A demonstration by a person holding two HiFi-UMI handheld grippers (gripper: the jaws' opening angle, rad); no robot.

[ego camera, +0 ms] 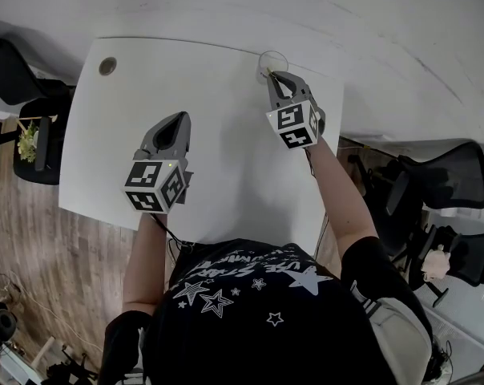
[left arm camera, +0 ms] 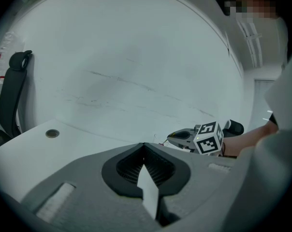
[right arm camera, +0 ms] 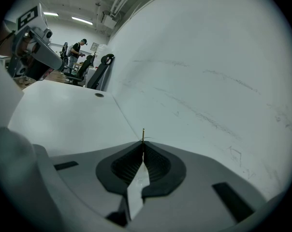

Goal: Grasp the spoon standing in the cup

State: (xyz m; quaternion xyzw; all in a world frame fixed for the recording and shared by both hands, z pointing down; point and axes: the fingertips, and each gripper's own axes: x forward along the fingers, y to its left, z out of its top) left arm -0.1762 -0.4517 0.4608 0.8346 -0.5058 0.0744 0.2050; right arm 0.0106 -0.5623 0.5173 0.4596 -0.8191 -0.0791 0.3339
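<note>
Well to the left of the cup and nearer to me, my left gripper (ego camera: 180, 119) hangs over the smooth white tabletop (ego camera: 226, 167). Its jaws are together on nothing, the dark ribbed pads meeting along one line. I judge it has no part in this step.

My right gripper (ego camera: 272, 77) has its tips at the cup (ego camera: 272, 58), which stands at the tabletop's far edge, close to the pale wall. The cup looks like clear glass: round, with the rim showing only as a faint ring. The spoon (right arm camera: 143, 133) stands in that cup. In the right gripper view its thin, straight, gold-coloured stem is upright, pinched between the closed pads with its end poking out just above them. The bowl of the spoon is hidden.

As I read it, the grasp itself is made, so the task is at its last step. The next move, if any, calls for a firm hold and a lift straight along the stem. Otherwise the spoon may lever against the glass rim and tip the cup. A stem this thin and smooth could also swivel or slip between the ribbed pads.
</note>
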